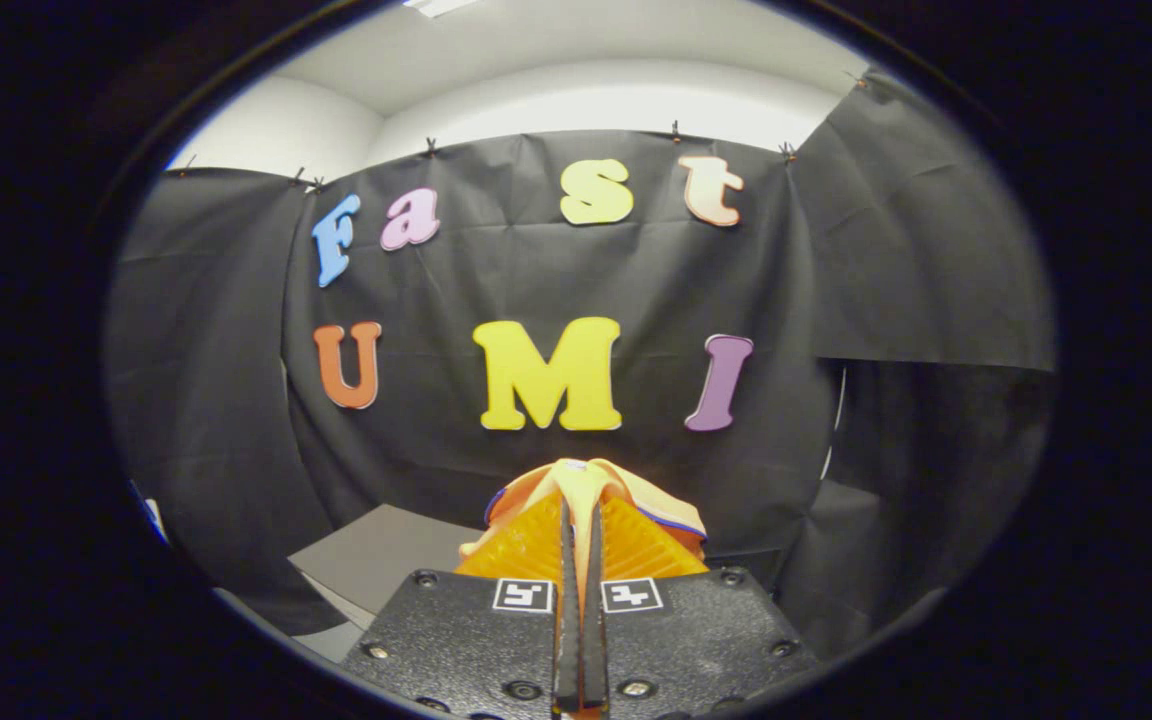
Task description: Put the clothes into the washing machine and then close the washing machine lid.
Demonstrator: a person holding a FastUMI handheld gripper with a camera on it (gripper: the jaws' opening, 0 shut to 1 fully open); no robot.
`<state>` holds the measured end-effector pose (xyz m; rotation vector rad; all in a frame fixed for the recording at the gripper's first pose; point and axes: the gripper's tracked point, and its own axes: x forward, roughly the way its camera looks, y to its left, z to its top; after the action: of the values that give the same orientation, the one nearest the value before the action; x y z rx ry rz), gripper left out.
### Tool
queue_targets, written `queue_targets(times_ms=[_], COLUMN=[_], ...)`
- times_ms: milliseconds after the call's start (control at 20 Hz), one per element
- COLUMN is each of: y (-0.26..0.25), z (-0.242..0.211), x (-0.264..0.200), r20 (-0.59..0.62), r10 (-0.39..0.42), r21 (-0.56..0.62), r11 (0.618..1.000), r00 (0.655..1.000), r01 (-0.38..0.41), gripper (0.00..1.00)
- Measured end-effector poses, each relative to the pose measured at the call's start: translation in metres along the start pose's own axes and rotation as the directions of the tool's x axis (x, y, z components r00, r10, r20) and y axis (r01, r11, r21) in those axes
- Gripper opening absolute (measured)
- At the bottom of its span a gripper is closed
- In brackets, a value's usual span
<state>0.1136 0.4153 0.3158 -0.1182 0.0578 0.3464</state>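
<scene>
The scene is lit from above by a ceiling light, seen as a bright strip against the pale ceiling. The black cloth is left dim and matte, darkest low on the right. Straight lines are bowed by fisheye distortion, more strongly outward. The fingers are slightly soft from closeness; no glare is seen on them.

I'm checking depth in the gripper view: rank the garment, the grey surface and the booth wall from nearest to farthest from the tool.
1. Garment: pinched between the fingers of the tool, bunched over their tips.
2. Grey surface: lower, off to the left, beyond the fingers.
3. Black booth wall: straight ahead, behind everything.
</scene>
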Motion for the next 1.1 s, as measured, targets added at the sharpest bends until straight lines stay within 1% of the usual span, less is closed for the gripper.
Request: queue_targets(times_ms=[100, 250, 400, 550, 800, 1100], y=[-0.023, -0.054, -0.078, -0.096, -0.122, -0.137], z=[-0.010, -0.038, -0.079, -0.127, -0.205, -0.294], x=[0.009, 0.028, 0.054, 0.081, 0.126, 0.163], r20=[-0.022, -0.070, -0.145, -0.236, -0.373, -0.533], r10=[-0.012, -0.021, -0.017, -0.002, 0.002, 0.004], r21=[0.001, 0.006, 0.025, 0.072, 0.092, 0.100], r11=[1.000, 1.000, 0.999, 0.997, 0.995, 0.993], r00=[1.000, 0.997, 0.989, 0.972, 0.928, 0.846], r01=[0.012, 0.021, 0.020, 0.020, 0.035, 0.058], gripper=[0.05, 0.05, 0.05, 0.05, 0.05, 0.05])
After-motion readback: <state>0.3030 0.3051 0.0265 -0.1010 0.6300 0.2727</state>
